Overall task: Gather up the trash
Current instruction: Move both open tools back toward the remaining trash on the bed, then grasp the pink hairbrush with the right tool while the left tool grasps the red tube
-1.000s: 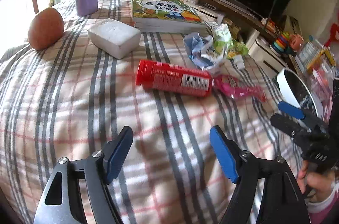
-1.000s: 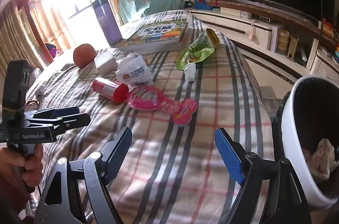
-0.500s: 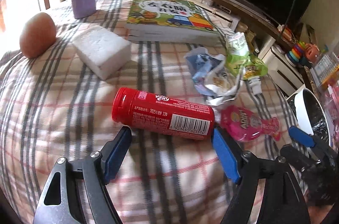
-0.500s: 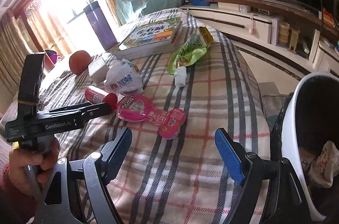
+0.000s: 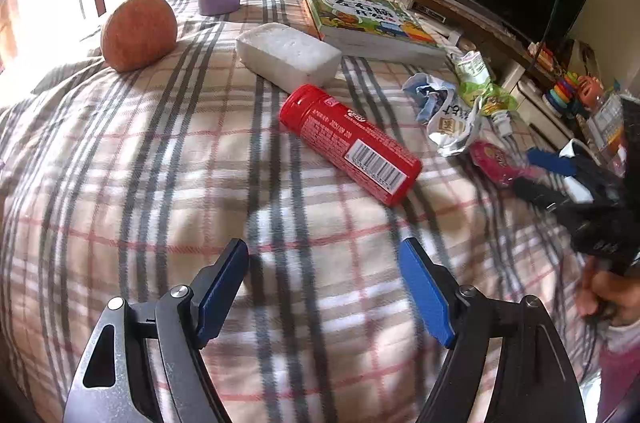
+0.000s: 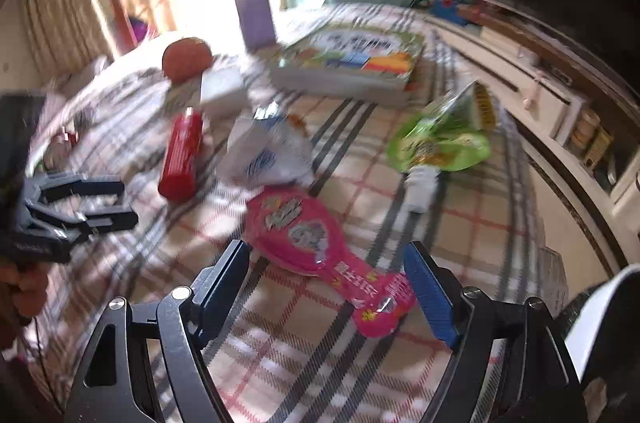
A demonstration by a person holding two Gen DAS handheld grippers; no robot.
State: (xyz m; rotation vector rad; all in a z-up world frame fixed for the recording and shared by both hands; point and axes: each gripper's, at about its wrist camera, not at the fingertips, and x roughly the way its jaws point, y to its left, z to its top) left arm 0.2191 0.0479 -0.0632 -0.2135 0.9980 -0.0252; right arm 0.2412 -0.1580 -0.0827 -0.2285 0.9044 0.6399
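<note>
With both tools gaping and empty, the right tool (image 6: 326,287) is nearer its target: the pink wrapper (image 6: 320,247) lies on the plaid worktop (image 6: 460,223) between its fingers, long axis slanting near-right to far-left, so it seems the next pick
</note>
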